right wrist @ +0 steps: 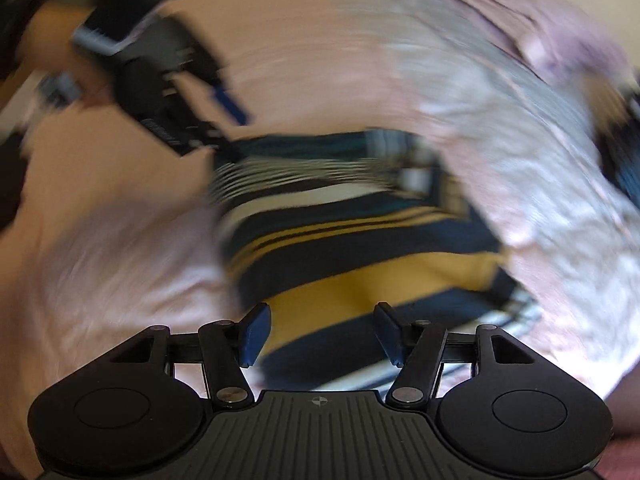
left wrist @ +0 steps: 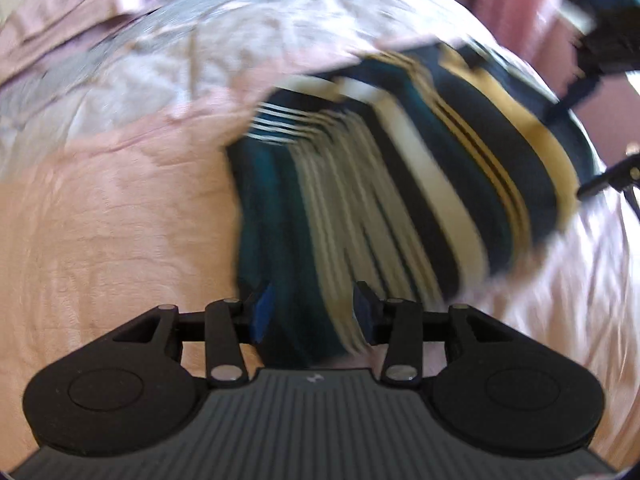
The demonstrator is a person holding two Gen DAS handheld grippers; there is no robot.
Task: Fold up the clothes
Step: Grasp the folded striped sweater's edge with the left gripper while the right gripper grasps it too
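Note:
A striped garment (left wrist: 380, 184) in dark teal, black, white and mustard lies folded on a pink bedspread (left wrist: 112, 240). Both views are motion-blurred. My left gripper (left wrist: 312, 312) is open, its jaws standing either side of the garment's near edge. In the right wrist view the garment (right wrist: 352, 240) lies just ahead of my right gripper (right wrist: 320, 332), which is open over the mustard stripe. The left gripper (right wrist: 176, 92) shows at the upper left there, at the garment's far corner. The right gripper's dark frame (left wrist: 600, 52) shows at the upper right of the left wrist view.
A grey-white patterned cloth (left wrist: 208, 44) lies crumpled on the bed beyond the garment, also in the right wrist view (right wrist: 520, 140). A pink pillow or folded sheet (left wrist: 68, 4) sits at the far left.

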